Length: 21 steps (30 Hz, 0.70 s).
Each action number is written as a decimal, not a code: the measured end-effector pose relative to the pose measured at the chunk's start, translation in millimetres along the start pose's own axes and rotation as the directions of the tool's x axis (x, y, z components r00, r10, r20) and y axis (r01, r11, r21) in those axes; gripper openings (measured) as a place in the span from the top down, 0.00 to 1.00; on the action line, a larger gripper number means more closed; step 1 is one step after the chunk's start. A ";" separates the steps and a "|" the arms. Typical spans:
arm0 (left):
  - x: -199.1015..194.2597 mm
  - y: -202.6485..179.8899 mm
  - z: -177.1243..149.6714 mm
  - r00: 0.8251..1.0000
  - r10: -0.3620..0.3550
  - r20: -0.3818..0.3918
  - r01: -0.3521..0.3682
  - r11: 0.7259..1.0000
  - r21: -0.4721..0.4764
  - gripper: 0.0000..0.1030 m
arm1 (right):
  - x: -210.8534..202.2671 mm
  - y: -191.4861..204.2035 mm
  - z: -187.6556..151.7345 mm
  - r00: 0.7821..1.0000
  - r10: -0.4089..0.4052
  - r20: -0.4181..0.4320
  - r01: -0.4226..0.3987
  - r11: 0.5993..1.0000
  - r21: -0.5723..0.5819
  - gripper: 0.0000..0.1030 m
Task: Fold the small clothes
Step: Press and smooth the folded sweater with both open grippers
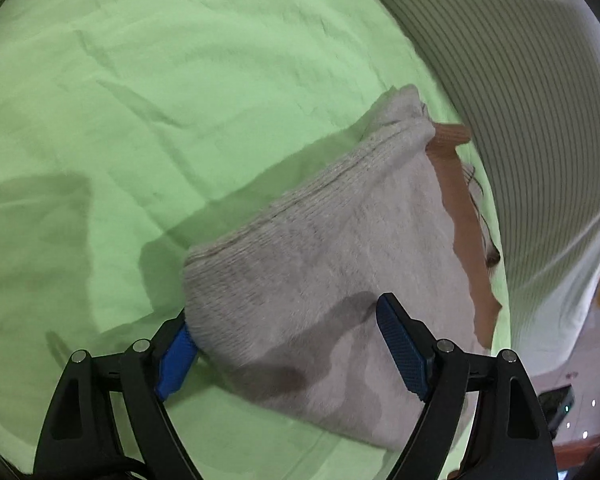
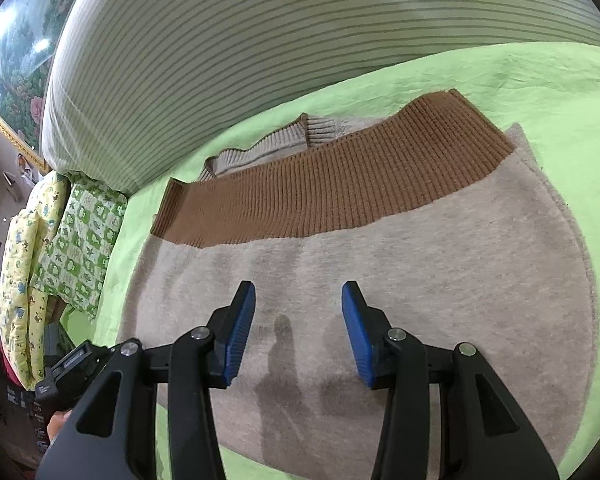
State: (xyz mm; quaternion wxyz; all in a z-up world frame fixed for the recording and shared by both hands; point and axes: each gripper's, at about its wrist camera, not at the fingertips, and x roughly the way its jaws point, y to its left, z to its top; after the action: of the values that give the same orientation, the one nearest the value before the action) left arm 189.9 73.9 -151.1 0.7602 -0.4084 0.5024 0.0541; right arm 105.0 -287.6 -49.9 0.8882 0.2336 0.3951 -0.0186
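Sweater [image 2: 380, 264], grey with a brown ribbed hem [image 2: 332, 184], lies folded on the green sheet [image 1: 140, 100] beside the striped cushion [image 2: 260, 40]. My left gripper [image 1: 288, 348] is spread wide across its corner; my right gripper [image 2: 299, 312] hangs spread above its middle.

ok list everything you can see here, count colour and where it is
sweater: one, grey-beige with brown ribbed band, lying folded on the sheet
sheet: one, light green, wrinkled, covering the bed
striped bedding: one, pale with thin dark stripes, beside the sweater
patterned quilts: two, green-white and yellow, at the bed edge
framed picture: one, floral, on the wall
left tongs: one, black with blue pads, open around the sweater's corner
right tongs: one, black with blue pads, open above the sweater
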 end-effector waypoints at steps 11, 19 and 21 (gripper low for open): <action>1.3 -1.7 -2.1 1.000 -0.002 0.003 0.002 1.000 0.021 0.17 | 45.6 38.3 25.6 0.996 0.074 -0.056 -0.082 0.984 -0.161 0.55; -40.7 -11.7 8.1 0.997 0.022 0.079 -0.033 0.990 0.138 0.17 | 81.7 59.4 84.1 0.999 -0.021 -0.026 0.010 0.940 -0.342 0.54; -37.7 -23.7 14.6 0.996 0.056 0.068 -0.070 0.971 0.227 0.17 | 90.8 59.5 92.0 0.997 -0.046 -0.058 0.019 0.920 -0.391 0.54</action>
State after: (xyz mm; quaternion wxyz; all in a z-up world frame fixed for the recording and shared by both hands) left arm 193.6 80.5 -104.9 0.8151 -0.2999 0.4946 0.0325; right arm 244.1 -260.4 -37.4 0.9029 0.0459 0.4240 0.0535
